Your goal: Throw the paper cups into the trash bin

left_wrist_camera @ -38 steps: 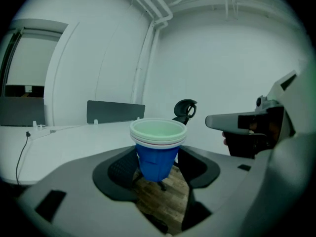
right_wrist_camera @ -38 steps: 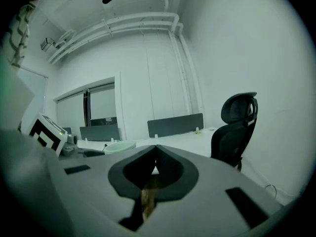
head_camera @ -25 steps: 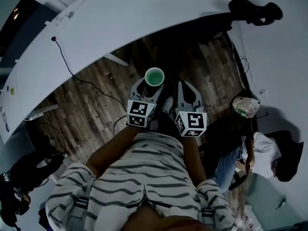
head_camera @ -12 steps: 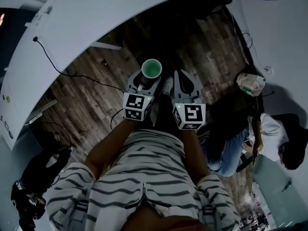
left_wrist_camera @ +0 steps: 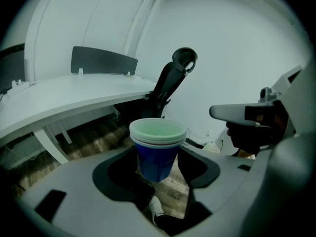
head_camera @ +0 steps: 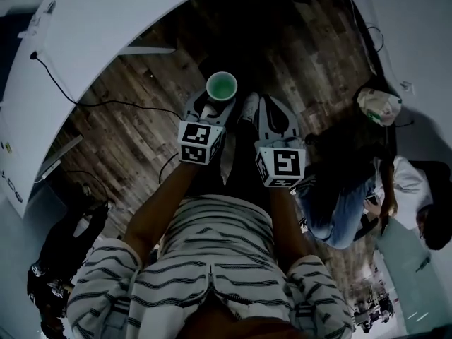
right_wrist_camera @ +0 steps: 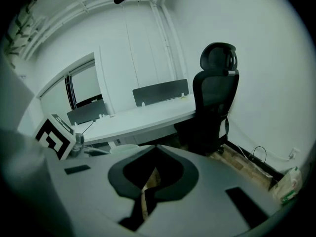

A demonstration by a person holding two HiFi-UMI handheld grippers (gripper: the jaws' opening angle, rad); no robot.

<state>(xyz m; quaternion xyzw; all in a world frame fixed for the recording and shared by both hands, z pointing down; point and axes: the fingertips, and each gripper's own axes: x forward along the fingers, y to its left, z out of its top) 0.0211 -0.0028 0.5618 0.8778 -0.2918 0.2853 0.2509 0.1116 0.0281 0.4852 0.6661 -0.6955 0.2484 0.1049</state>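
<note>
You are holding stacked paper cups (left_wrist_camera: pixel 158 149) upright in your left gripper (head_camera: pixel 212 111).
Its jaws are pinching the cups; your right gripper (head_camera: pixel 277 122) jaws are pressing together, empty.

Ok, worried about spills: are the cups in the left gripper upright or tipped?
Upright. The blue paper cups stand rim-up, clamped in the left gripper; the head view looks straight into their open mouth.

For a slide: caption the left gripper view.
Left gripper clamps stacked blue paper cups before a white desk.
</note>
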